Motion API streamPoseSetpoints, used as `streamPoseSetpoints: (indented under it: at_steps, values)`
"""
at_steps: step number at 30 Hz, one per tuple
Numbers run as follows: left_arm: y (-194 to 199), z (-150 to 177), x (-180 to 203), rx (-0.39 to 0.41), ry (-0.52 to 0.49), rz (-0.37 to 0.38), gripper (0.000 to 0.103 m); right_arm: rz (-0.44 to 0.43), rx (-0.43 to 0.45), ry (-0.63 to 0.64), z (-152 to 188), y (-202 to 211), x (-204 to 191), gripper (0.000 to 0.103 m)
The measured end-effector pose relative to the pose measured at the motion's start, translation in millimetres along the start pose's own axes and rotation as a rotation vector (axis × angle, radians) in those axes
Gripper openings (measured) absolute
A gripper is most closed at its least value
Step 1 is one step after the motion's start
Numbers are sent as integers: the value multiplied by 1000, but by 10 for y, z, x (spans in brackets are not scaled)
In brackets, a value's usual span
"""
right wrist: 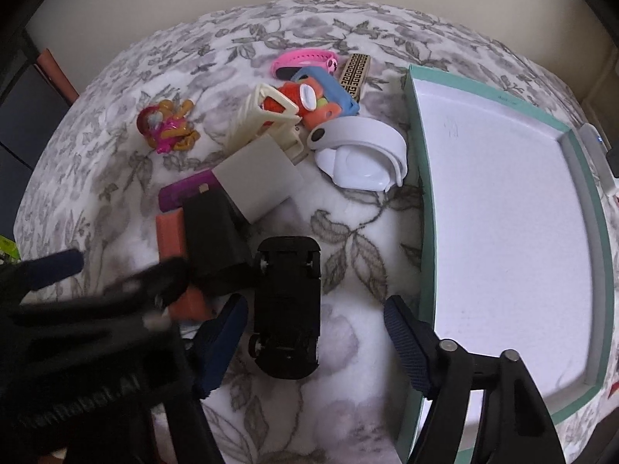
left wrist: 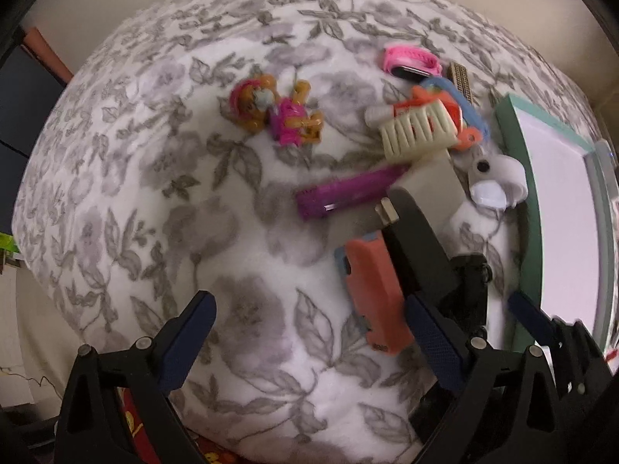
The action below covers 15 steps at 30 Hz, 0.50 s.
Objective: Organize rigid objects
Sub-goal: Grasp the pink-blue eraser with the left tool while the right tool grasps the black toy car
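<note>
Small rigid objects lie on a floral blanket. My left gripper is open, its right finger next to an orange case and a black block. My right gripper is open, its fingers on either side of an upside-down black toy car on the blanket. A shallow teal-rimmed white box lies at the right, with nothing in it. Farther off lie a purple clip, a cream comb, a grey block, a white curved piece and a toy figure.
A pink band, a blue case, an orange toy and a patterned gold bar sit at the far side. The left gripper's black frame shows blurred at the right wrist view's left. The blanket's near edge drops off below.
</note>
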<state>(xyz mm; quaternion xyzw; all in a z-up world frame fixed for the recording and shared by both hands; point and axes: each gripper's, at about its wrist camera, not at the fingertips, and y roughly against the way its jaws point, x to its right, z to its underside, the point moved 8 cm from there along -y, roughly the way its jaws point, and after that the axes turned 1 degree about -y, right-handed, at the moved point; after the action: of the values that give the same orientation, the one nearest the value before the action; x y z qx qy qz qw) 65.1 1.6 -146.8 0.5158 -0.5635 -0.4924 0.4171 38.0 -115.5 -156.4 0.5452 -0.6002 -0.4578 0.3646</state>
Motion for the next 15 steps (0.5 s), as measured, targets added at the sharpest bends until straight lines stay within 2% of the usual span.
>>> streamPoseSetpoints:
  at_steps: [8, 9, 10, 12, 15]
  values:
    - [-10, 2, 10, -3, 7, 21, 97, -12, -10, -51, -20, -37, 98, 54]
    - [-18, -6, 21, 0, 2, 23, 91, -14, -13, -56, -15, -46, 107, 54]
    - [-36, -14, 33, -2, -5, 32, 78, -17, -16, -60, -9, -54, 112, 54]
    - [-101, -7, 49, -19, -13, 25, 66, -8, -18, -51, -8, -67, 88, 53]
    - [-177, -8, 50, -42, 7, 47, 64, -2, -16, -46, 4, -61, 82, 53]
